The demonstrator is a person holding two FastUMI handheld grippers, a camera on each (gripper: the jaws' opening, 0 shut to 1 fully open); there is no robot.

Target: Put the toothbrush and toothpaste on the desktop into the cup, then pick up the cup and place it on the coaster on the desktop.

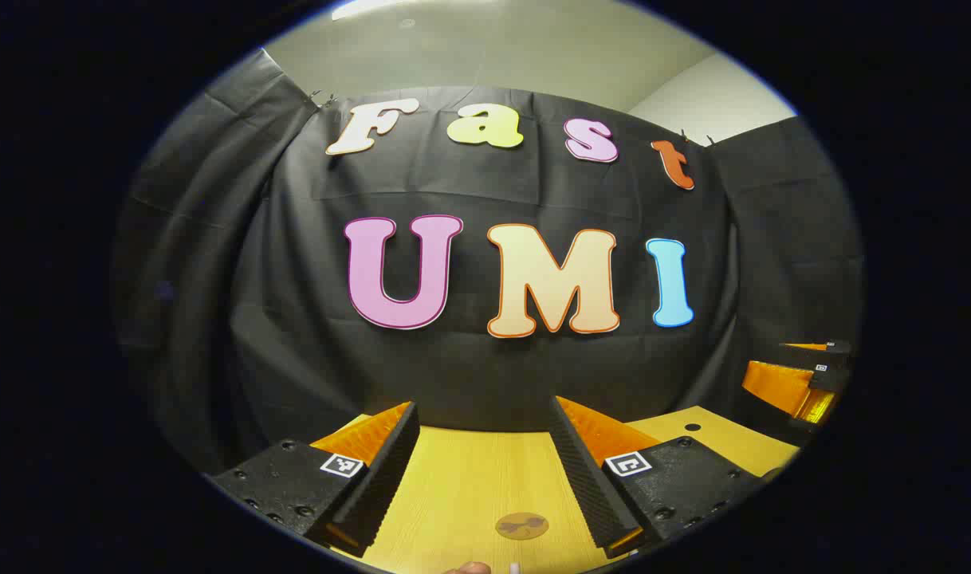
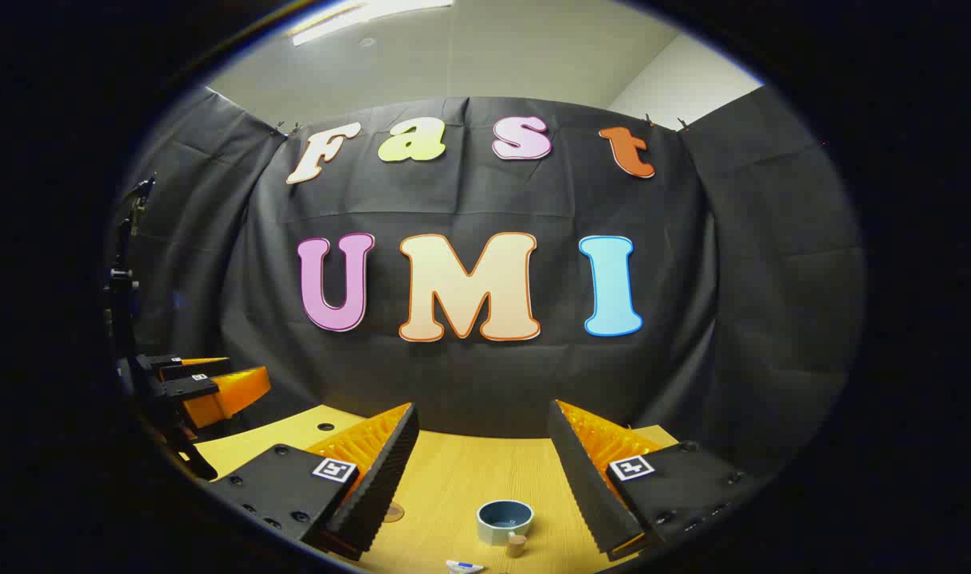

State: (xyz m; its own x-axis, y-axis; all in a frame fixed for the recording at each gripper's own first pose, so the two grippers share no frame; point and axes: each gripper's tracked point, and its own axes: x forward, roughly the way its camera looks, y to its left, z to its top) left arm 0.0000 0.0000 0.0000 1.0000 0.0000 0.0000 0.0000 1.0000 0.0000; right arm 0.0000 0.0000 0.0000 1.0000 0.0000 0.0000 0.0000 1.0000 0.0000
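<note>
In the left gripper view, the left gripper (image 1: 483,470) is hanging over the wooden desktop (image 1: 461,486) with its two fingers spread wide apart and nothing between them. Right at the bottom edge something pale and something pinkish are peeking in, too cut off to tell what they are. A little farther on, between the fingers, the round brown coaster (image 1: 521,525) is lying flat on the desktop. Off to the side and farther away, the right gripper (image 1: 804,383) is showing at the edge of the desktop. In the right gripper view, the right gripper (image 2: 481,470) is likewise standing released, jaws wide and holding nothing. Nearest, at the bottom edge, a small white thing with a blue end (image 2: 463,566) is lying on the desktop; it could be the toothpaste, but it is too cropped to tell. Just beyond it the grey-blue cup (image 2: 505,520) is standing upright, mouth open, with a small brown stub (image 2: 516,545) just in front of it. The coaster (image 2: 394,512) is peeking out beside the near finger. Farther off at the side, the left gripper (image 2: 206,387) is hovering near the desktop's edge, and behind everything the black cloth wall (image 2: 772,279) is hanging.
</note>
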